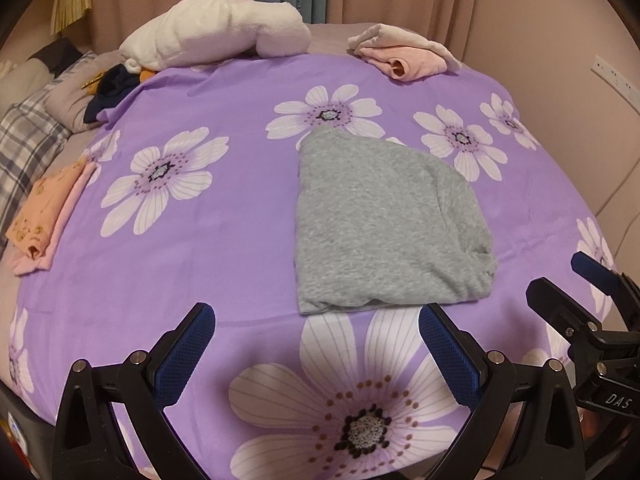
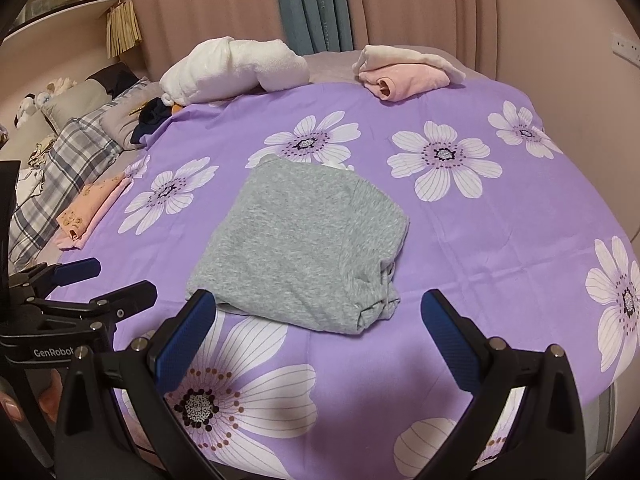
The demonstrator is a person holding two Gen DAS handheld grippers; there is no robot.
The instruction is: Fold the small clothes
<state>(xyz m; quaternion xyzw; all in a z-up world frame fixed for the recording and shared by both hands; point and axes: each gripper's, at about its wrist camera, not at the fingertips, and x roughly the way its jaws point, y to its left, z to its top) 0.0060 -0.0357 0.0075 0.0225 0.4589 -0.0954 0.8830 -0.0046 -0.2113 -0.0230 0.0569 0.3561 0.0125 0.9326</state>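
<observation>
A folded grey garment (image 1: pixel 380 224) lies flat on the purple flowered bedspread (image 1: pixel 224 216); it also shows in the right wrist view (image 2: pixel 304 248). My left gripper (image 1: pixel 316 320) is open and empty, just short of the garment's near edge. My right gripper (image 2: pixel 318 308) is open and empty, its fingertips at the garment's near edge, not gripping it. The right gripper shows at the right of the left wrist view (image 1: pixel 568 280). The left gripper shows at the left of the right wrist view (image 2: pixel 108 280).
A folded orange and pink stack (image 1: pixel 44 208) lies at the bed's left edge. A white towel bundle (image 1: pixel 216 36) and a pink and cream garment pile (image 1: pixel 404 54) sit at the far side. Plaid bedding (image 1: pixel 28 140) and dark clothes (image 1: pixel 112 88) lie far left. Curtains hang behind.
</observation>
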